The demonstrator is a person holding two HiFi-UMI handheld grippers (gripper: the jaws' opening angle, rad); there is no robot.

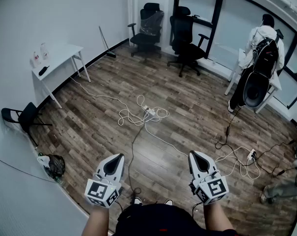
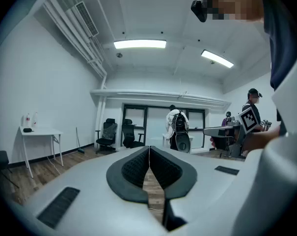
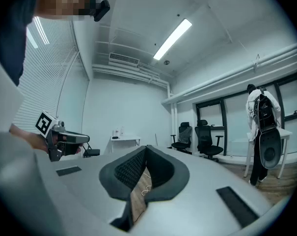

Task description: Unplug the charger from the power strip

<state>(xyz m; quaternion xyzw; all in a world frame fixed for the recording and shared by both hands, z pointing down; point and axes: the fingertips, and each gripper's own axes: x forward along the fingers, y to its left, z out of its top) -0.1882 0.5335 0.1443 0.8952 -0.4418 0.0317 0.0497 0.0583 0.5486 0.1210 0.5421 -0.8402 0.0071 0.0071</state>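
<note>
The charger is too small to make out. The power strip (image 1: 149,111) lies well ahead in the middle of the wood-plank floor (image 1: 197,102), in a tangle of white cable (image 1: 131,117), and what sits in its sockets cannot be told. A second strip (image 1: 251,155) lies off to the right among darker leads, equally unreadable. The person's arms are cut off by the bottom edge. The left gripper (image 1: 118,157) and right gripper (image 1: 194,154) are held side by side, well apart from both strips. Each has its jaws closed tip to tip with nothing between them, only floor showing through the slit behind. A white table (image 1: 65,53) stands against the left wall, and two black office chairs (image 1: 147,28) stand at the far end. Another person (image 1: 261,43) in a white jacket stands by the windows, back turned.
</note>
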